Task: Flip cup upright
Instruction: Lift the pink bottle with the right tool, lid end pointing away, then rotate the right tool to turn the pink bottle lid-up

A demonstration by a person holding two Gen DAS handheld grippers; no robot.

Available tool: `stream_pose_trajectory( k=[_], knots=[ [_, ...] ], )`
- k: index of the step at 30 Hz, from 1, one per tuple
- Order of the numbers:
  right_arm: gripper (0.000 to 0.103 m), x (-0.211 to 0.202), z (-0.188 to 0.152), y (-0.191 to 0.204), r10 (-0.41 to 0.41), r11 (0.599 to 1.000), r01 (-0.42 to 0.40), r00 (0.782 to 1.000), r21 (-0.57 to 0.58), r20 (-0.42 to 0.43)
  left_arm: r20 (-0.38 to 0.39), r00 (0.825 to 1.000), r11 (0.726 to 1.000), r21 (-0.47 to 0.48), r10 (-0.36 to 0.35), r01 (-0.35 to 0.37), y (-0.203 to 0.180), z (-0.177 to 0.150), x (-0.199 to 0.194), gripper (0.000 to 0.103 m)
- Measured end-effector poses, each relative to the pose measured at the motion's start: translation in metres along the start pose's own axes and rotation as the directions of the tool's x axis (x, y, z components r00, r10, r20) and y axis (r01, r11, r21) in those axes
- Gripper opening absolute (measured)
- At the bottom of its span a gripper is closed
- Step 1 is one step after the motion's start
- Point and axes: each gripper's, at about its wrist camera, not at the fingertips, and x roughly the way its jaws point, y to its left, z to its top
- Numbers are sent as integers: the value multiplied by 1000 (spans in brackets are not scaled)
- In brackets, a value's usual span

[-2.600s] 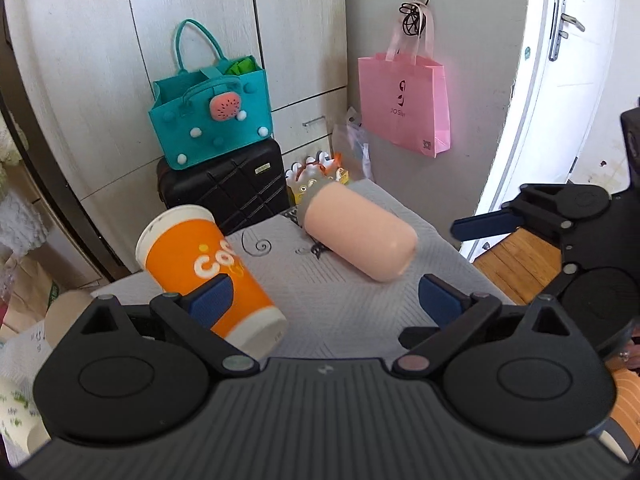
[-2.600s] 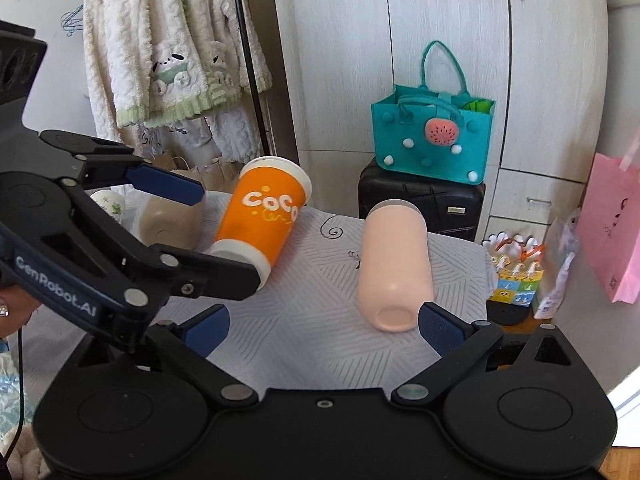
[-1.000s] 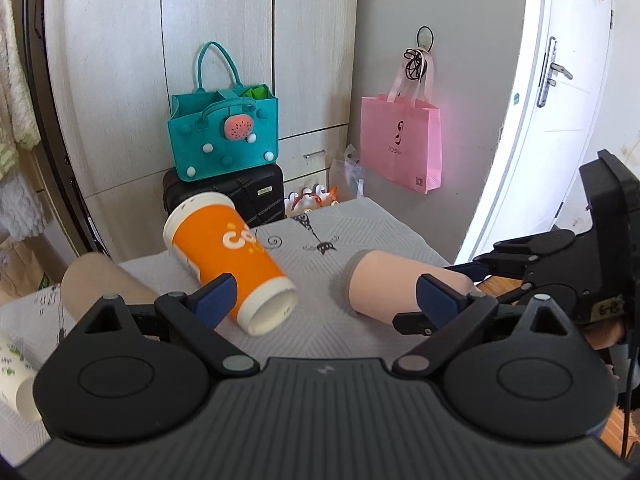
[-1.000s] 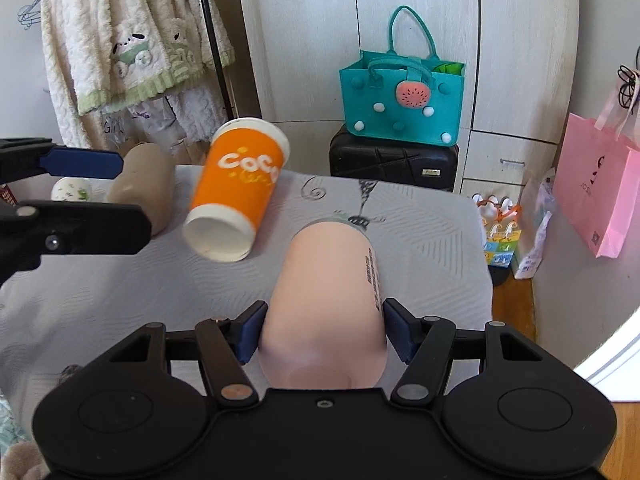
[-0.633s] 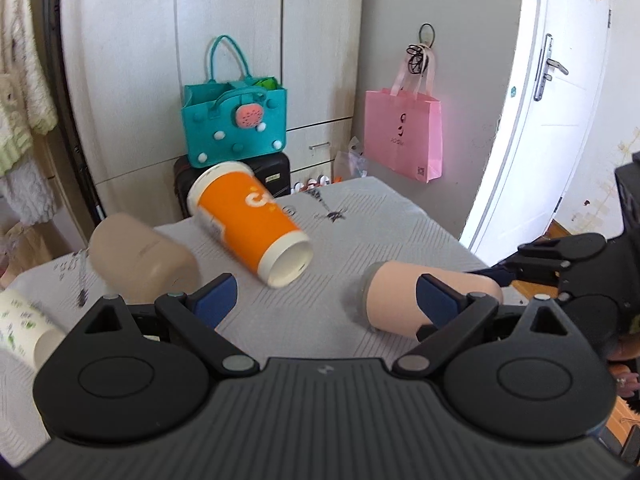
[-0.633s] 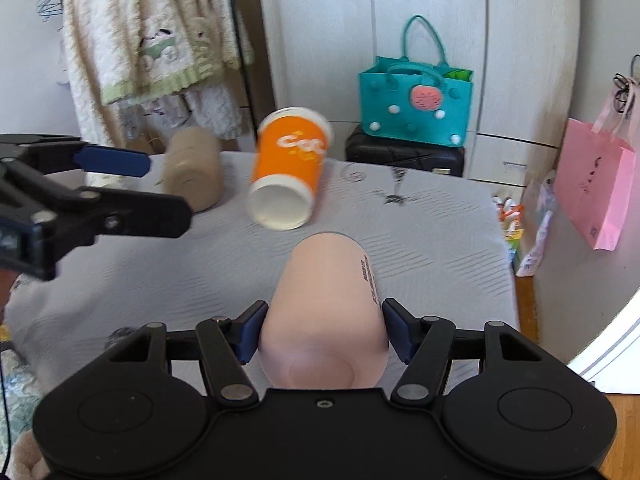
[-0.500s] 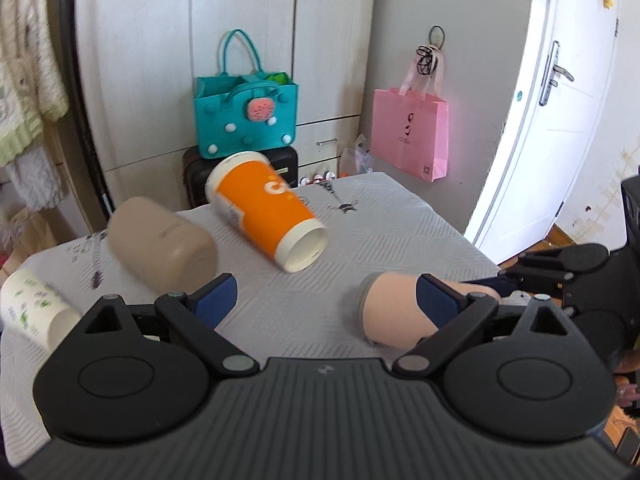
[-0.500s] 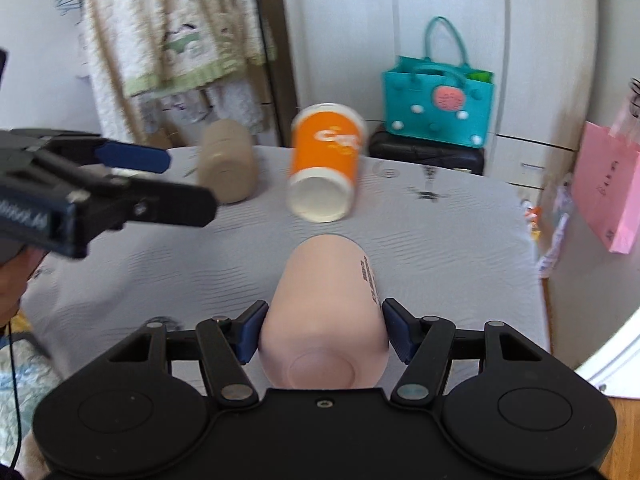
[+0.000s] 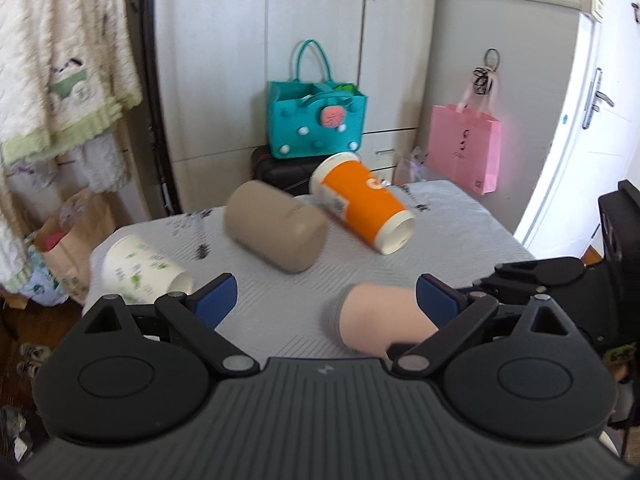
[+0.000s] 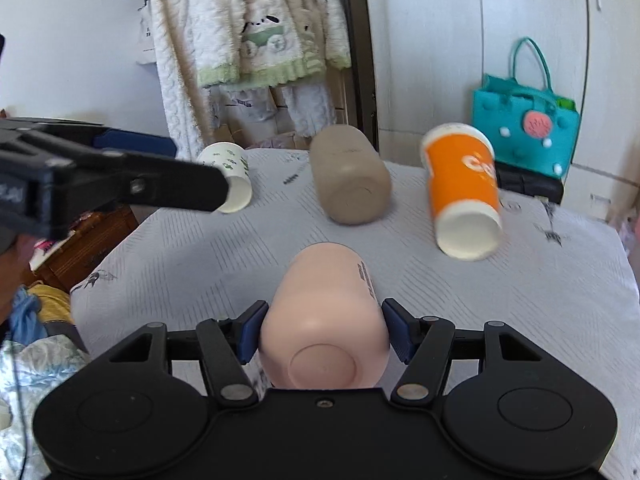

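Jaws of the right gripper (image 10: 324, 334) are clamped on the pink cup (image 10: 326, 320), which lies on its side between them over the table (image 10: 560, 300); left gripper (image 9: 326, 300) stands wide and empty nearby, so uprighting remains undone.

Left gripper (image 9: 326, 300): matte black body, ribbed grey-black housing across the lower frame with a small pale logo at its centre.
Left linkage: two round black discs, angular black arms, silver pivot screws.
Left fingertips (image 9: 212, 299): blue pads.
Right gripper (image 10: 324, 330): matte black, smooth housing, one small screw at centre.
Right fingertips (image 10: 251, 332): blue ribbed pads.
Skin: a sliver at the left edge of the right wrist view.
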Motion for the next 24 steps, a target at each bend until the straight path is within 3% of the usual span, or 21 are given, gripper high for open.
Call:
stream_pose_trajectory(
  k=[9, 13, 18, 24],
  knots=[
    [67, 33, 2, 14, 16, 1000, -15, 998, 10, -61, -107, 993, 994, -104, -55, 44, 33, -15, 15, 97],
    [68, 32, 0, 18, 17, 999, -19, 998, -26, -60, -190, 972, 981, -160, -136, 106, 36, -27, 30, 97],
    [78, 25, -3, 16, 126, 989, -132, 988, -65, -86, -235, 944, 952, -257, -231, 168, 40, -39, 50, 97],
    [78, 18, -1, 4, 209, 974, -218, 968, -56, -137, -262, 914, 911, -355, -310, 208, 43, -46, 75, 97]
  ],
)
